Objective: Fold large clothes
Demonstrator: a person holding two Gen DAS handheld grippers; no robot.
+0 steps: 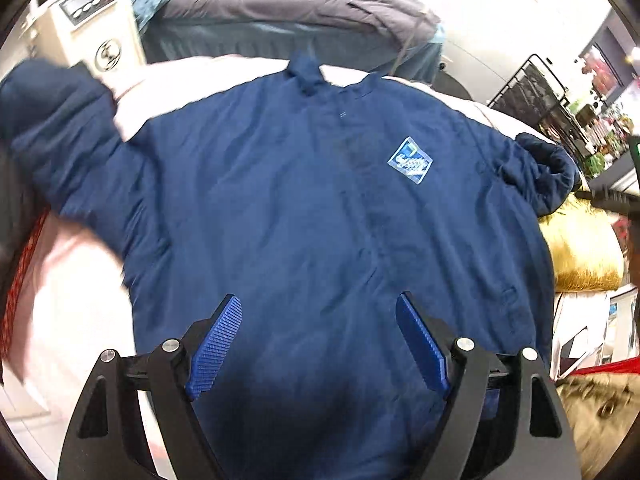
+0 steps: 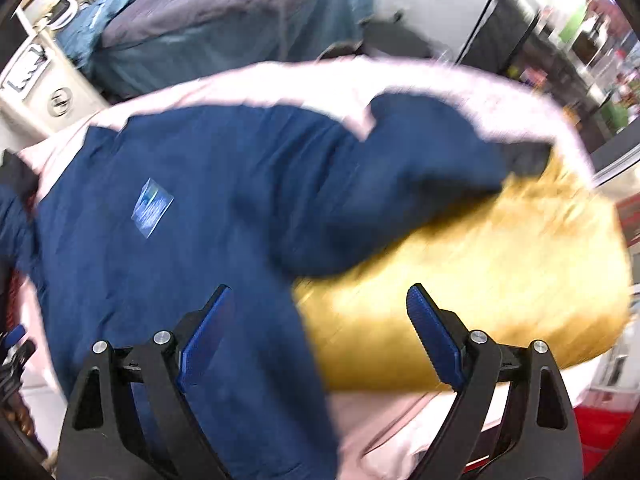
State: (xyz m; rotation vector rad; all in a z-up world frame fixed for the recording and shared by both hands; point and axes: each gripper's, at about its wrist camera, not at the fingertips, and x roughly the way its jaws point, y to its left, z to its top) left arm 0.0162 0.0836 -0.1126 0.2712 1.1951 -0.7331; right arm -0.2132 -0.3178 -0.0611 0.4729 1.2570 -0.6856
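Navy blue jacket [image 1: 320, 200] lies spread front-up on a pale pink sheet [image 1: 80, 300], filling the middle of the left wrist view. Collar [image 1: 306, 74] at the upper centre, hem at the bottom edge by the camera, so the long axis runs top to bottom of the frame. A closed front placket runs down the middle. Small light-blue diamond logo patch [image 1: 411, 160] sits on the chest, right of centre; its lettering is too blurred to read. One sleeve [image 1: 52, 128] reaches to the upper left, bunched and thick; the other sleeve [image 1: 548, 172] ends in a rumpled cuff at the right edge. Fabric looks smooth, slightly padded and matte, with soft creases.

In the right wrist view the jacket [image 2: 180, 220] takes the left and centre, badly motion-blurred. Its sleeve [image 2: 420, 168] drapes onto a shiny gold cushion-like bundle [image 2: 500, 280] at the right.

Left gripper [image 1: 320, 312] hangs above the lower jacket, jaws wide apart, nothing between the ribbed blue pads [image 1: 218, 344]. Right gripper [image 2: 320, 304] is also spread wide and empty, over the jacket edge and the gold bundle.

Behind, at the top of both views, is a bed with dark grey and teal bedding [image 1: 280, 4]. A cream appliance [image 1: 84, 24] stands upper left, and a black wire rack [image 1: 536, 92] upper right.
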